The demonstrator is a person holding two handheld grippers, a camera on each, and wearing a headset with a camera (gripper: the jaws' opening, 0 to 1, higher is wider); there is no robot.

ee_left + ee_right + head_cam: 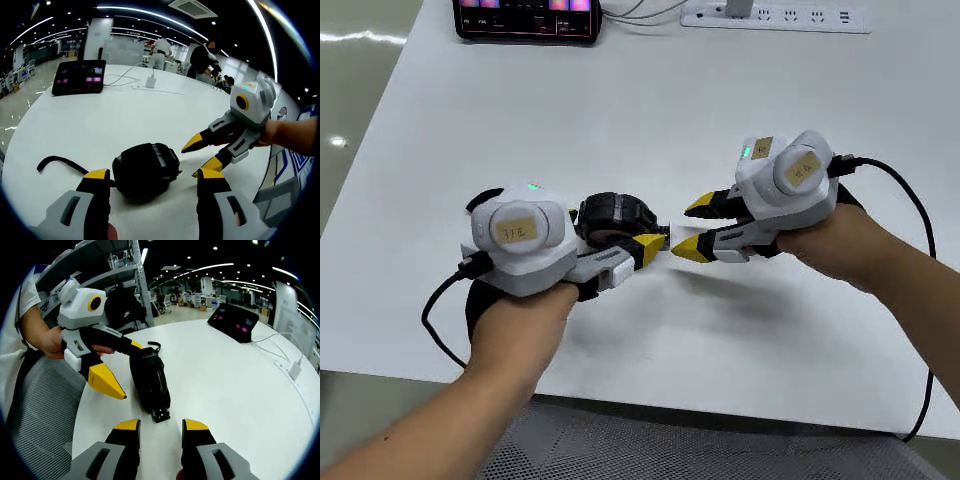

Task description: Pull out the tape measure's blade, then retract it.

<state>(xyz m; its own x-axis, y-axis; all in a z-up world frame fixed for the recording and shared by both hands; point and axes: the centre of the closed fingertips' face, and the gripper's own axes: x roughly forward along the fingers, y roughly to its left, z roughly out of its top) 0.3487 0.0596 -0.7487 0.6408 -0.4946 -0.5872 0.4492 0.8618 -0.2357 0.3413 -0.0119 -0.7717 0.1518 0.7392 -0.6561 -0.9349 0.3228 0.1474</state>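
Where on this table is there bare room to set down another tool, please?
The wide white stretch of table between the tape measure and the tablet and power strip is bare. It is crowded at the near edge, where the left gripper and right gripper meet at the tape measure.

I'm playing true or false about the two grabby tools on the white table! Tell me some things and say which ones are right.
1. The tape measure is black. True.
2. Its blade is pulled out long across the table. False: no blade is out yet.
3. The right gripper has its jaws open. True.
4. The left gripper is far from the tape measure. False: its open jaws stand on either side of it.
5. A tablet with a lit screen lies at the far edge of the table. True.
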